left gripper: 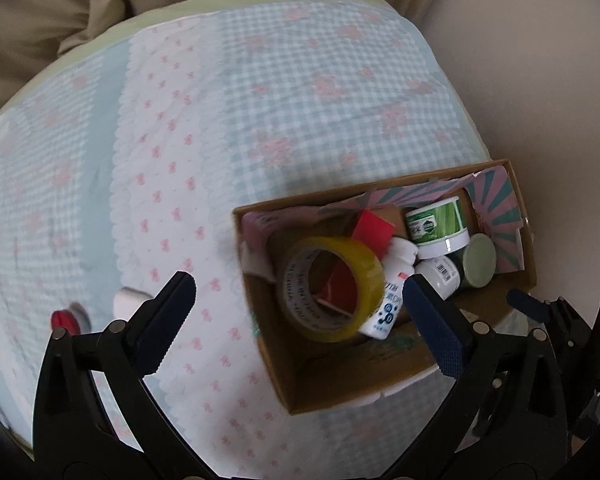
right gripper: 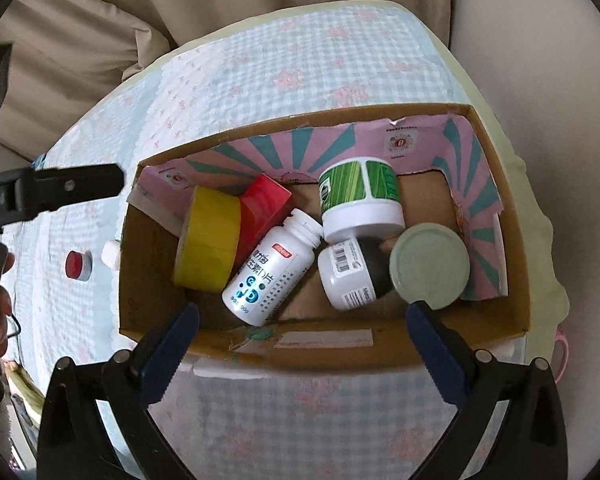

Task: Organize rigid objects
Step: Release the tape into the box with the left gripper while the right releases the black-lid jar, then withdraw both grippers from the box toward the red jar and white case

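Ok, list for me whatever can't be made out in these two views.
- Small white item beside the cardboard box: box wall hides most of it in the right wrist view; the left gripper finger covers it in the left.
- Dark bottle: its label is hidden under the pale green lid.
- White pill bottle: print too small.

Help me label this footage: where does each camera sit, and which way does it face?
Left wrist: on the left gripper, looking down at the checked cloth and cardboard box; own open fingers show.
Right wrist: on the right gripper, looking into the box; own open fingers show.
Shared: box, yellow tape roll.
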Demonstrator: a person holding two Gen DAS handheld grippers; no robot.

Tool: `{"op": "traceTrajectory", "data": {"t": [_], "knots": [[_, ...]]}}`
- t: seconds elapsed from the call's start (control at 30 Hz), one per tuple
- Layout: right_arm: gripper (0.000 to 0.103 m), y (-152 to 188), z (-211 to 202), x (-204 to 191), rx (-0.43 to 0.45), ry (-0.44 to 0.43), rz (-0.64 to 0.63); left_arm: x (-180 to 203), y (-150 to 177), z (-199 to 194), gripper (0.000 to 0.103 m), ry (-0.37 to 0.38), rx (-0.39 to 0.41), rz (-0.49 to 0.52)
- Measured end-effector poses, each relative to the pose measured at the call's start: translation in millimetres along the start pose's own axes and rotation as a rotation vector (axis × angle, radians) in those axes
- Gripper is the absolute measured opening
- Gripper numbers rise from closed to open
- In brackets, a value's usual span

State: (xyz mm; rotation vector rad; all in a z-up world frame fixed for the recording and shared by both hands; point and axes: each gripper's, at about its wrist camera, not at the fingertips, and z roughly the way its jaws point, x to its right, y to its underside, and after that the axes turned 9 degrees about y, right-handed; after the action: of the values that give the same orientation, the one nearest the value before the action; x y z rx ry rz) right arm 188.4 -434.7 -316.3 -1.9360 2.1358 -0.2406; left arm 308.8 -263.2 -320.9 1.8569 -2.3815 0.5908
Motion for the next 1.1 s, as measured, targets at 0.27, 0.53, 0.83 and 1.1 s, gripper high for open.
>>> {"op": "traceTrajectory", "data": {"t": [0.27,0.53,0.83,1.1], "knots": [[0.103,7,-18,-4,0.027,0.017,-0.002,-7,19,-29,0.103,-0.005,0.027,-0.010],[0.103,16,-60,-20,0.090,0.030,-0.007,-12,50,-78,0.103,0.007,0.087,-0.011],[0.103,35,-126,-64,0.139,0.064,0.011,-50,111,-167,0.103,-0.031,0.190,-0.017],[0.103,49,-174,-134,0.218,0.085,-0.015,-116,166,-233,0.103,-0.113,0.279,-0.035]]}}
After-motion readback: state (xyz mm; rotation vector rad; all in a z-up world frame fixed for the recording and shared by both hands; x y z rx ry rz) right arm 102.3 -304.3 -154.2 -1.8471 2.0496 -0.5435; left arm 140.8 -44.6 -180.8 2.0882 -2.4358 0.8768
